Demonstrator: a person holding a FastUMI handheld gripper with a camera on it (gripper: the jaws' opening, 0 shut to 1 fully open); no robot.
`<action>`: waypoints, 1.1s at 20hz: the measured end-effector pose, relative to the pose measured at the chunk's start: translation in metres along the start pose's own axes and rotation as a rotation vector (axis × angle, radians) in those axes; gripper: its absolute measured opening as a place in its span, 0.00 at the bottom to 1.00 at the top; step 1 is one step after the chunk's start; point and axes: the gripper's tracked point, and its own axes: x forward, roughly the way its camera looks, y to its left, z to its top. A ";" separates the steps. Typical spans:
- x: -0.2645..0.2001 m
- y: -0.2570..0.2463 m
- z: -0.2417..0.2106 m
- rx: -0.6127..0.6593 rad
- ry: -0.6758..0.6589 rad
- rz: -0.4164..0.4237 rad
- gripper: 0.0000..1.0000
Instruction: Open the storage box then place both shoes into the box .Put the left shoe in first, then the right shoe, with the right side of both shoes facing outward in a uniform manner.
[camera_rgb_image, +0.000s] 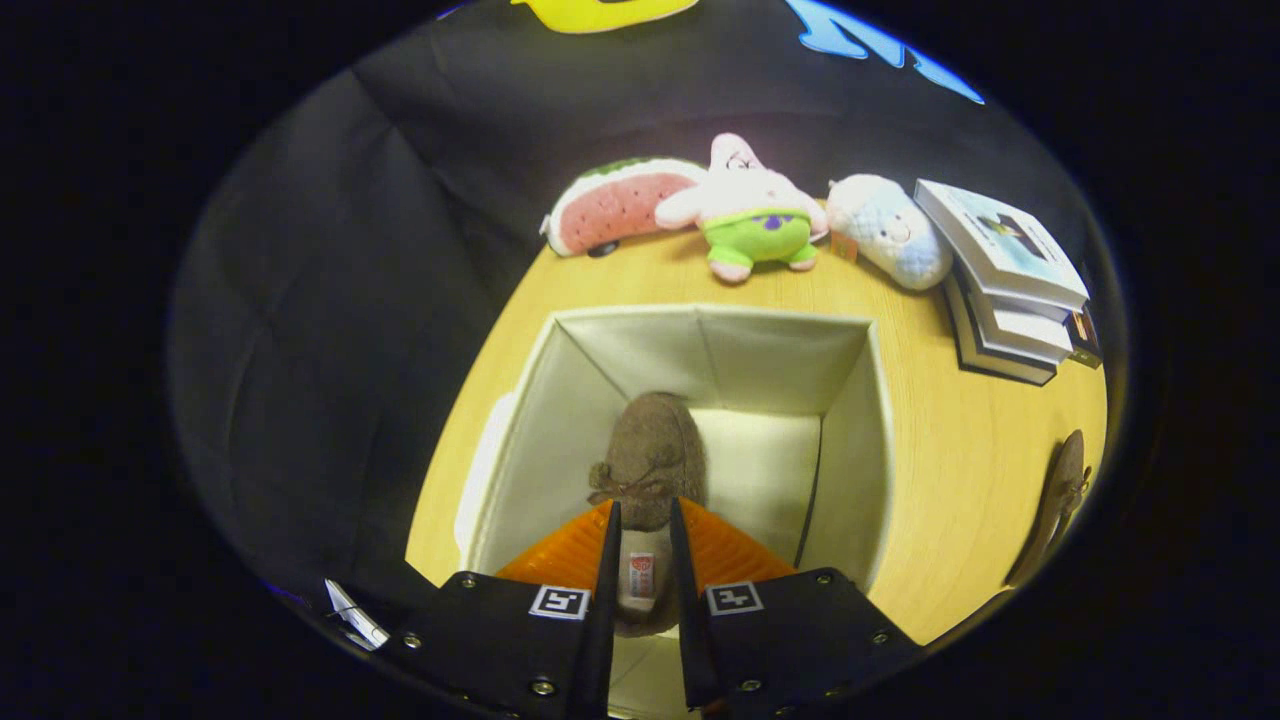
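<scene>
At the bottom centre of the frame the gripper has its two thin, blade-like fingers drawn narrow, one pressing each side of the heel end of a brown shoe. The shoe is fuzzy, felt-like and rounded at the toe, with a small bow across its top; a pale insole with a small label shows between the fingers. Its heel is partly hidden behind the fingers. It hangs over the open storage box, a squarish fabric bin with soft cream walls and a creased lining; the near wall is cut off by the gripper body. The box rests on a pale wood-grain table. At the right edge, a second brown shoe lies on the table, distorted and hard to make out. In the upper part sit a watermelon-slice plush, a pink star plush, a pale quilted plush and stacked books.
</scene>
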 end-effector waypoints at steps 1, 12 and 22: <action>-0.013 -0.006 0.008 -0.004 -0.027 0.011 0.28; -0.122 -0.151 0.041 -0.093 -0.306 -0.015 0.28; -0.168 -0.346 -0.022 -0.017 -0.305 -0.199 0.28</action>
